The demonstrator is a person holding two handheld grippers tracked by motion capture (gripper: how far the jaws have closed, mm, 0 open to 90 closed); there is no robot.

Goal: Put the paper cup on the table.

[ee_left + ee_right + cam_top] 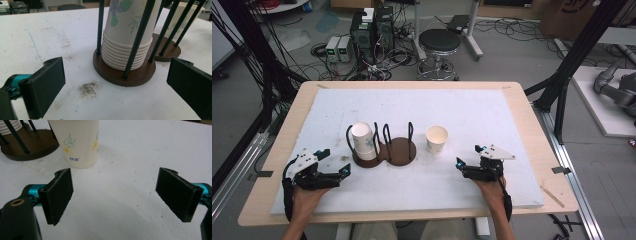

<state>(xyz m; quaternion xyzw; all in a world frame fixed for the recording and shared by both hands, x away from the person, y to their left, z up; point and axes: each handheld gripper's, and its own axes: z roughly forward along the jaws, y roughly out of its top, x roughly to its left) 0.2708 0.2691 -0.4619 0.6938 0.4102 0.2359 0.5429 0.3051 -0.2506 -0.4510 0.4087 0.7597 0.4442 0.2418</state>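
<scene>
the stack of paper cups (363, 141) stood upside down in the left bay of the wooden holder (401, 151), near the middle of the desk (472, 107). a single cup (436, 138) stood upright on the desk just right of the holder, untouched. the left tool (346, 169) and right tool (459, 163) both rested near the desk's front edge, jaws apart and empty. judging by this, the loose cup had yet to be picked up and stacked.

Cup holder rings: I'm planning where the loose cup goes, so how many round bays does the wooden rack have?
2: the left bay holds the stack of cups; the right bay is empty.
</scene>
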